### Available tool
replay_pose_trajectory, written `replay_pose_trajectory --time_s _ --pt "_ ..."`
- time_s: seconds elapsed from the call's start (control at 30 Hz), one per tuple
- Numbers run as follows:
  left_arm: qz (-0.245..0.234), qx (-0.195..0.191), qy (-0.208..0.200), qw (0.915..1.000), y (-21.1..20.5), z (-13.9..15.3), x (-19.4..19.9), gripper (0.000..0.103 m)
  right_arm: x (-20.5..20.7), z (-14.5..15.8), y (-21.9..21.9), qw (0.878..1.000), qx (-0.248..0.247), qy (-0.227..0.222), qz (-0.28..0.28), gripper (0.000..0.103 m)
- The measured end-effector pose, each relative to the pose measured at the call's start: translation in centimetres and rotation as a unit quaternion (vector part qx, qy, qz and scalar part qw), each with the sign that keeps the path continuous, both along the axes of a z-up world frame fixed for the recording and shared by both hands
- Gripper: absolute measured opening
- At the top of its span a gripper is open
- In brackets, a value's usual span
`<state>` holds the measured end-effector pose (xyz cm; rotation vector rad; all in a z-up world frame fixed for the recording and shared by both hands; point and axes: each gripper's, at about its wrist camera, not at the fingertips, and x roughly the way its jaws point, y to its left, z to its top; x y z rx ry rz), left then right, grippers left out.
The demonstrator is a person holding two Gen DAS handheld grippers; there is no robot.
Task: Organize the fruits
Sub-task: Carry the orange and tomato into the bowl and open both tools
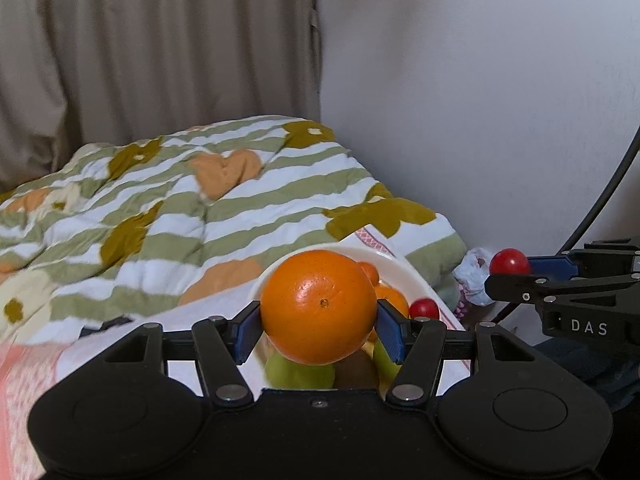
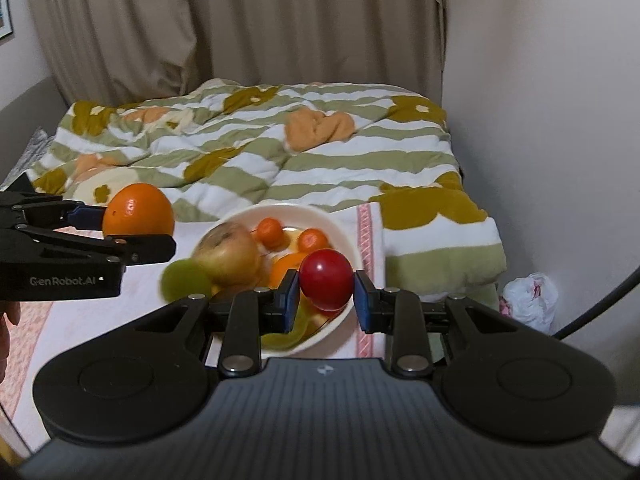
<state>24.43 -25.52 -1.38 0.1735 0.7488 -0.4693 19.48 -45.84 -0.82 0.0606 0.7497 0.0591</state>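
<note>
Beyond both grippers spreads the striped quilt point(image 2: 256, 148), its near edge just behind the white bowl point(image 2: 344, 224). The bowl sits below and ahead of the right gripper point(image 2: 326, 286), to the right of the left gripper point(image 1: 318, 308). The left gripper is clamped on a big orange point(image 1: 318, 306) (raised above the bowl). The right gripper pinches a small red fruit point(image 2: 327, 279) over the bowl's near rim.

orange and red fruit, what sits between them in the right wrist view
In the right wrist view, between the orange and the red fruit lie a blurred apple, a green fruit and the bowl rim.
</note>
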Motion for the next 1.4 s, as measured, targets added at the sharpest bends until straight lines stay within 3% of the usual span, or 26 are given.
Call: replay_pose_trajectory --time_s 0.33,0.67,0.8,0.87,0.9,1.13,1.4 --pt "-0.056 0.035 0.023 0.9976 -4.9 -4.0 7.7 0.064 5.3 -2.7 -2.4 0.999 0.013 0.023 -0.036 0.044" --pt "-0.086 0.061 0.053 0.9930 -6.8 -7.7 9.9 0.064 7.5 -4.5 -3.3 0.997 0.018 0.043 -0.056 0.044" --pt "-0.086 0.055 0.052 0.9934 -6.7 -7.4 9.8 0.069 8.0 -4.5 -3.4 0.997 0.015 0.045 -0.060 0.044" --pt "-0.085 0.043 0.040 0.9946 -6.3 -6.8 9.5 0.093 8.1 -4.5 -3.4 0.997 0.015 0.045 -0.060 0.044" --pt "-0.083 0.038 0.030 0.9953 -6.0 -6.3 9.2 0.096 8.1 -4.4 -3.4 0.997 0.015 0.044 -0.059 0.044" --pt "-0.065 0.021 0.013 0.9976 -3.8 -4.0 8.3 0.097 9.0 -4.8 -2.5 0.998 0.010 0.047 -0.032 0.044" --pt "-0.031 0.016 0.017 0.9993 -1.2 -3.4 7.9 0.097 10.2 -6.1 -0.5 0.998 0.002 0.054 0.015 0.044"
